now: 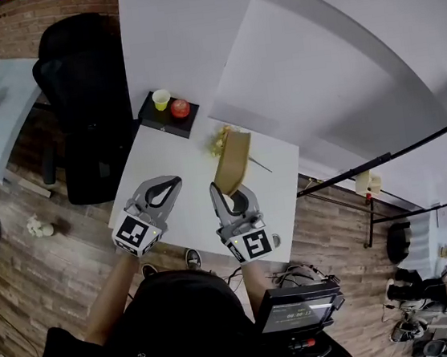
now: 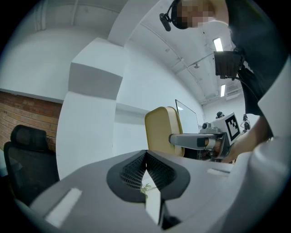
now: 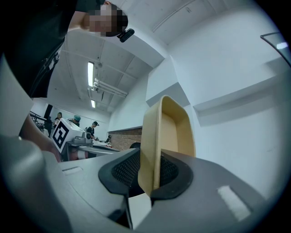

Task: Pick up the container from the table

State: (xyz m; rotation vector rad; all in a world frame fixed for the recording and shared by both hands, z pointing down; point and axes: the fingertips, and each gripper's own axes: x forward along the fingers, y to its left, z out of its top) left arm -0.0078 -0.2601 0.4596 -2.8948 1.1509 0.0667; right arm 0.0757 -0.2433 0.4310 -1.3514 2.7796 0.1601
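The right gripper (image 3: 151, 159) is pinching the tan container (image 3: 166, 132) by one thin side wall, and its jaws are closed tight on that wall. The container stands up on its edge, with its open side facing to the right in the right gripper view. In the head view the container (image 1: 232, 162) sits just in front of the right gripper (image 1: 225, 189), over the far part of the white table (image 1: 172, 152). The left gripper (image 2: 145, 157) has its jaws pressed together with nothing in them, and it is beside the right one, not touching the container. Each gripper has a black and white square marker (image 1: 255, 244) with a blocky pattern. At the far end of the table is a black tray (image 1: 158, 119) with a yellow cup (image 1: 161, 100) and a red round thing (image 1: 180, 108). A black chair (image 1: 83, 86) is to the left. A little screen (image 1: 295, 314) near the person shows writing too small to read.
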